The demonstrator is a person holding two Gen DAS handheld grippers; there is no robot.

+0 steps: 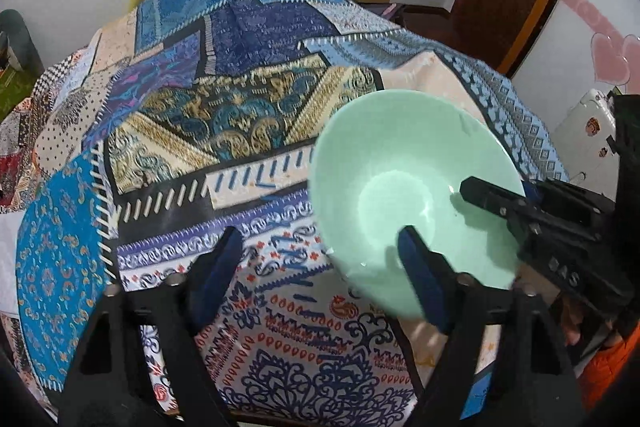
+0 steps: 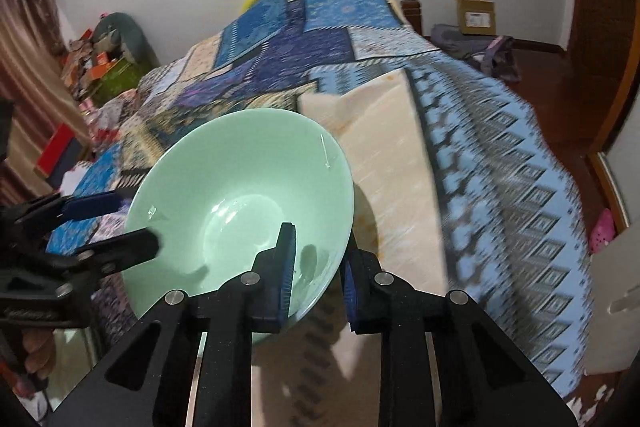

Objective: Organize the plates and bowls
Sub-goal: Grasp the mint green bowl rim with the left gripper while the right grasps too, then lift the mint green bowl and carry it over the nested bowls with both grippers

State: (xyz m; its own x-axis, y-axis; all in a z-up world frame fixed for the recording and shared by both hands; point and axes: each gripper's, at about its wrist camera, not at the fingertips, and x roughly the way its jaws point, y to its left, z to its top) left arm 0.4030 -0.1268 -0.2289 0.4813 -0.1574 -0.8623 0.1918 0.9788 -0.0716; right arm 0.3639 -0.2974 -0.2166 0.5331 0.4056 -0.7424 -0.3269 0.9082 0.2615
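Green bowl (image 2: 240,195) | right tongs (image 2: 316,279) clamp rim | left tongs (image 1: 320,275) apart, straddling rim

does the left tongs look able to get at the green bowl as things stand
Probably yes: the left tongs already straddle the near rim of the pale green ceramic bowl, pads apart; the right tongs pinch the opposite rim, leaving it free.
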